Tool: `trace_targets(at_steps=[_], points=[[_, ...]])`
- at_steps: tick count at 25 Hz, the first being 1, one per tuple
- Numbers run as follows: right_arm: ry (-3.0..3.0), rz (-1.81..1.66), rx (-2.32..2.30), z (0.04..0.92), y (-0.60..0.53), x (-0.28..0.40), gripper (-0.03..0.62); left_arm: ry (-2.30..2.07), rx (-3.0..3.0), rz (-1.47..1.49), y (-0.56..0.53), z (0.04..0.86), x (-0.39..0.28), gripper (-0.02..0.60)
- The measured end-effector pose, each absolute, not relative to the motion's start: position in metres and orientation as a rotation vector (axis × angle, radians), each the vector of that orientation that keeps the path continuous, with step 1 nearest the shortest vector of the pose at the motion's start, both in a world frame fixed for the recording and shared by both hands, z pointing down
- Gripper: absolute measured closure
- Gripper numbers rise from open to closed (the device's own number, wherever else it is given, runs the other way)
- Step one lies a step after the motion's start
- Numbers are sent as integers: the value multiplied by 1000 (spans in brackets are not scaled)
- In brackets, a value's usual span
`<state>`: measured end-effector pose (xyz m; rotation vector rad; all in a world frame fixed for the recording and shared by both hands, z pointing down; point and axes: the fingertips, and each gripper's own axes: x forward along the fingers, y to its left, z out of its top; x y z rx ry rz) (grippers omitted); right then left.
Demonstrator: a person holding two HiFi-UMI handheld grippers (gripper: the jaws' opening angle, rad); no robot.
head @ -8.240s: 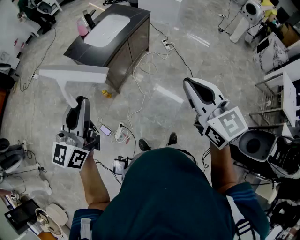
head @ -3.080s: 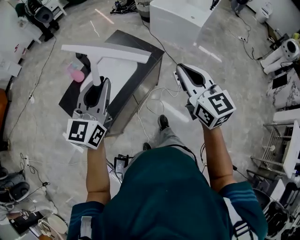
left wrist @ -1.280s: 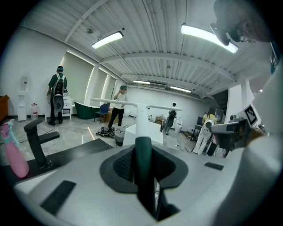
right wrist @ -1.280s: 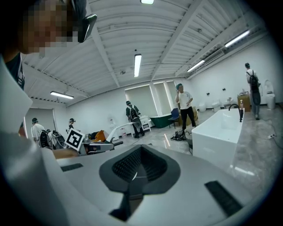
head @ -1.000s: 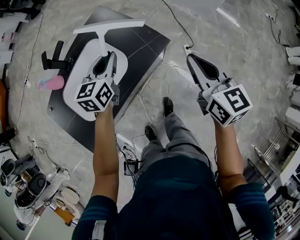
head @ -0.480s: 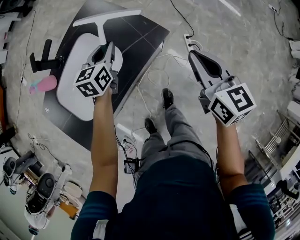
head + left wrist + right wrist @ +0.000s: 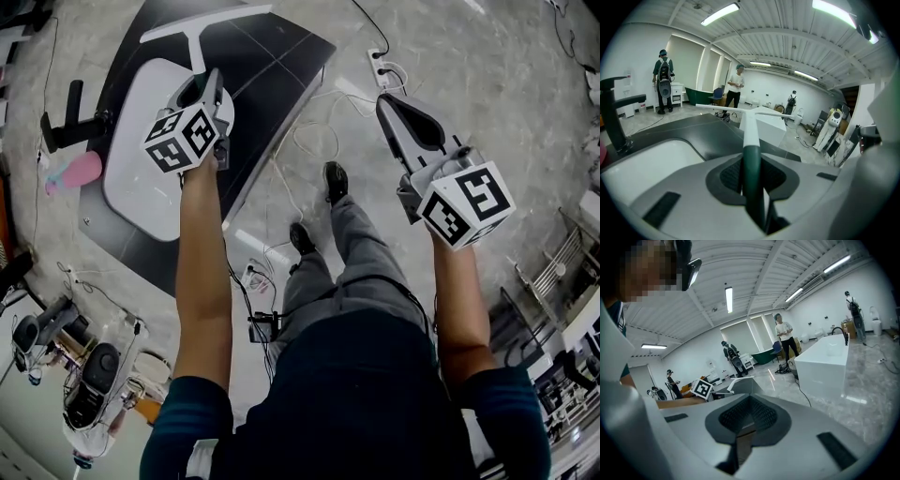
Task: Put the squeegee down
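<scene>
A pale marbled floor (image 7: pixel 487 84) fills most of the head view, with white cables (image 7: pixel 309 141) looping across it near the top middle. At the upper left of the frame stands a dark surface (image 7: pixel 272 56) with a white basin (image 7: pixel 131 169) sunk into it. The person (image 7: pixel 347 394) takes up the lower middle of the frame, in a dark top, with both arms stretched up the picture and two dark shoes (image 7: pixel 335 181) on the floor between them. The left hand-held gripper (image 7: pixel 208 80) sits over the far end of the basin, and its marker cube faces the camera. Its jaws are narrow and closed on the dark green handle of the squeegee (image 7: pixel 202 23), as the left gripper view shows. The squeegee's white neck runs straight out from the jaws to a long white blade. The blade lies crosswise at the top left edge of the head view, above the dark surface beyond the basin. In the left gripper view the blade looks level and clear of the surface, though contact cannot be ruled out. The right hand-held gripper (image 7: pixel 382 101) is in the upper right of the frame over bare floor. Its jaws are drawn together to a thin slit with nothing in them. A black tap (image 7: pixel 70 122) stands at the left edge of the surface, a pink bottle (image 7: pixel 75 171) lies just below it in the frame, and a white power strip (image 7: pixel 380 67) rests on the floor just above the right hand-held gripper's tip.
</scene>
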<state>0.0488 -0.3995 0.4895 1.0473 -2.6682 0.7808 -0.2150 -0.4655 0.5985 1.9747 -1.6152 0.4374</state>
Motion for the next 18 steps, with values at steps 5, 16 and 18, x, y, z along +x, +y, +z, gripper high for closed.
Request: trace_targets(at_steps=[5, 16, 18], points=[[-2656, 806, 1047, 501, -400, 53, 591, -1601, 1954, 475, -473, 614, -213, 517], [-2644, 841, 1053, 511, -396, 61, 591, -1582, 1897, 560, -481, 637, -208, 515], [-2645, 841, 1054, 512, -396, 63, 591, -1588, 1882, 572, -481, 640, -210, 515]])
